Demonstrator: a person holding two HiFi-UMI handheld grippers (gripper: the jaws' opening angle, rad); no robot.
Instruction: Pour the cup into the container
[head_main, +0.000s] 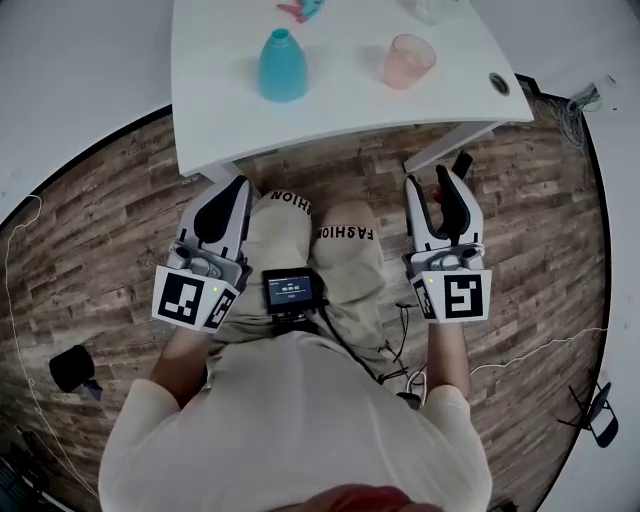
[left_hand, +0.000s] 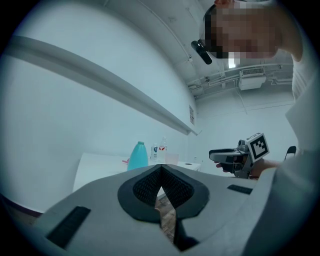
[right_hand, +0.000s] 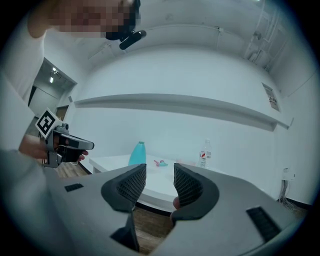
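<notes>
No step is judged begun: on the bench (head_main: 340, 100) the teal container (head_main: 283, 66) and the pink cup (head_main: 408, 60) are seen standing apart, both untouched. The left claw (head_main: 234, 188) is held low over the lap, clenched on nothing; the right claw (head_main: 432, 182) is held likewise, released and empty.

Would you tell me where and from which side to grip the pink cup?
Grip the pink cup across its side wall, about mid-height, coming in level from the person's side with the open right gripper. It stands upright, mouth up, on that gripper's side.
</notes>
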